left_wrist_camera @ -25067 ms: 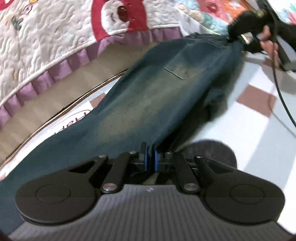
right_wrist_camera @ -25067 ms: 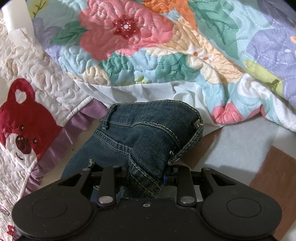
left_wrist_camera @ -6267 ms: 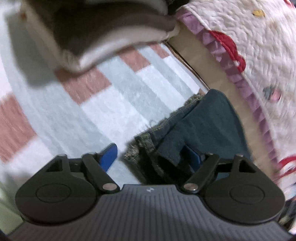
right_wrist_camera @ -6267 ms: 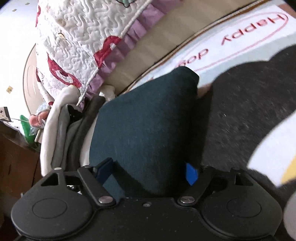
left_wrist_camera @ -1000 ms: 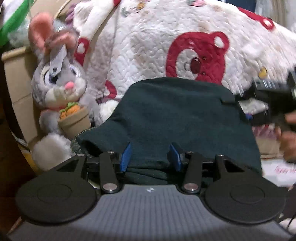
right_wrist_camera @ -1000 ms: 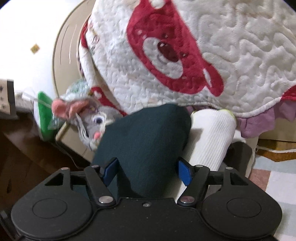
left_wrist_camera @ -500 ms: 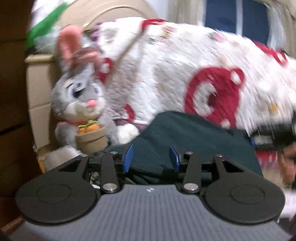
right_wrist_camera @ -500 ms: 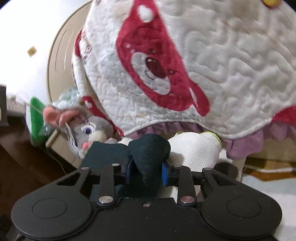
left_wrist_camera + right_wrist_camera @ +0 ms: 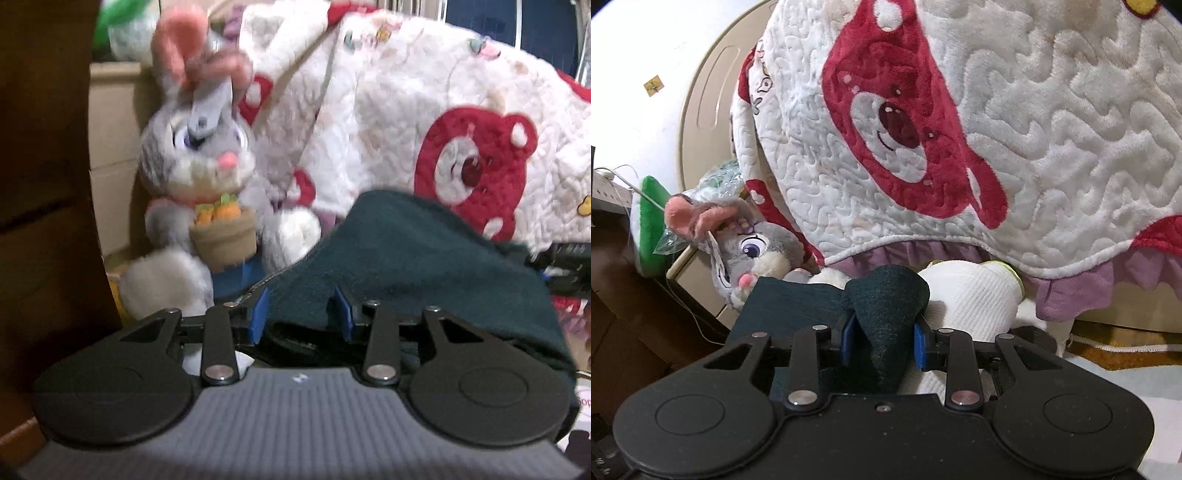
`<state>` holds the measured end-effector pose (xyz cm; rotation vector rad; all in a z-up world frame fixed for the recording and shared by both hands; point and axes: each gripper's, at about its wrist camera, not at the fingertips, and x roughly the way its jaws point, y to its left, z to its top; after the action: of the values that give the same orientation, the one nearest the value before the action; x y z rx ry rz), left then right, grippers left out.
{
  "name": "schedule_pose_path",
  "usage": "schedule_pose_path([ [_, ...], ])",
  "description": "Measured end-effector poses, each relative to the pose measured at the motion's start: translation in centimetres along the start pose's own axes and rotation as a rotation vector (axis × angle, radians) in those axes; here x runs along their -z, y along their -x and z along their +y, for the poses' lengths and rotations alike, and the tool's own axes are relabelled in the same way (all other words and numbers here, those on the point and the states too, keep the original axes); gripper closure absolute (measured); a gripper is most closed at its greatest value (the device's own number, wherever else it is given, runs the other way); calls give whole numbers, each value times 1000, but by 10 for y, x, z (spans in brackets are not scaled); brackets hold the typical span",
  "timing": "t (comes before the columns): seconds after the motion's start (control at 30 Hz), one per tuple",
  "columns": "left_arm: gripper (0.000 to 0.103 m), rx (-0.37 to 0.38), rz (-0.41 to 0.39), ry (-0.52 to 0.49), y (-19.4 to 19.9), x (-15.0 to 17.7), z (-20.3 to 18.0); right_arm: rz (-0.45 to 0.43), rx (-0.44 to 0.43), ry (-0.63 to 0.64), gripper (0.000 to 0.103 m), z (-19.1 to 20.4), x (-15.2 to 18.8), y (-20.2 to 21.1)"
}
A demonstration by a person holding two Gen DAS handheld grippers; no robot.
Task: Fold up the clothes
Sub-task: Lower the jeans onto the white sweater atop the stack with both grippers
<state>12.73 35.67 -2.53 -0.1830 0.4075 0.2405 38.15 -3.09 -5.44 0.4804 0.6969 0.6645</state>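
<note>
The left gripper [image 9: 300,308] has its blue pads set partly apart with a fold of the dark folded jeans [image 9: 417,266] filling the gap between them, so it pinches the cloth. The right gripper [image 9: 882,338] does the same on another edge: its two blue pads press against a bunched hump of the jeans [image 9: 886,314] that rises between them. From the left wrist view the jeans spread away to the right as a broad dark mound, and the black body of the other gripper shows at the far right edge just beyond it.

Past the jeans stands a grey stuffed rabbit [image 9: 199,158] with pink ears. It hugs a small tan plush pot [image 9: 225,236] holding little orange carrots with green tops. Just beside the right gripper lies a white ribbed bundle of cloth [image 9: 975,295], touching the jeans. Above everything hangs a white quilted blanket [image 9: 1052,147] with a red bear face and a purple frill along its lower edge. A cream curved headboard [image 9: 701,110] stands behind the rabbit, and dark wooden furniture [image 9: 44,184] fills the left side.
</note>
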Motion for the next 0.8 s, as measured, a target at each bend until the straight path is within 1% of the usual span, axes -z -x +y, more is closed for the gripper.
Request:
schedule_pose_path([
  [0.03, 64, 16, -37, -40, 8, -3, -8, -1, -6, -20, 69, -4, 1, 1],
  [0.1, 61, 88, -91, -157, 20, -8, -30, -4, -31, -69, 69, -14, 3, 2],
  [0.13, 60, 140, -81, -178, 20, -9, -40, -2, -51, -96, 69, -19, 4, 3],
  [0.23, 59, 274, 27, -157, 10, -5, -59, 1, -86, -125, 69, -27, 8, 7],
  [0.27, 59, 305, 55, -155, 8, -2, -64, 2, -85, -124, 69, -27, 9, 8],
  [0.47, 59, 253, 69, -226, 28, 33, -69, 6, -70, -66, 68, -22, 9, 9],
  [0.5, 59, 241, 78, -236, 30, 38, -69, 7, -63, -57, 68, -21, 8, 8],
  [0.53, 59, 216, 103, -240, 29, 41, -68, 5, -60, -66, 68, -22, 8, 7],
  [0.57, 59, 193, 127, -237, 27, 45, -65, 3, -58, -76, 68, -23, 8, 6],
  [0.63, 58, 164, 155, -180, 22, 52, -52, -1, -53, -97, 68, -25, 7, 4],
  [0.7, 56, 182, 154, -85, 22, 54, -38, -11, -58, -111, 63, -26, 7, 5],
  [0.73, 56, 164, 149, -75, 24, 56, -36, -26, -57, -93, 55, -25, 8, 9],
  [0.77, 55, 133, 144, -93, 26, 58, -36, -42, -54, -73, 40, -24, 9, 13],
  [0.8, 52, 87, 144, -122, 28, 61, -39, -62, -27, -35, 33, -22, 10, 19],
])
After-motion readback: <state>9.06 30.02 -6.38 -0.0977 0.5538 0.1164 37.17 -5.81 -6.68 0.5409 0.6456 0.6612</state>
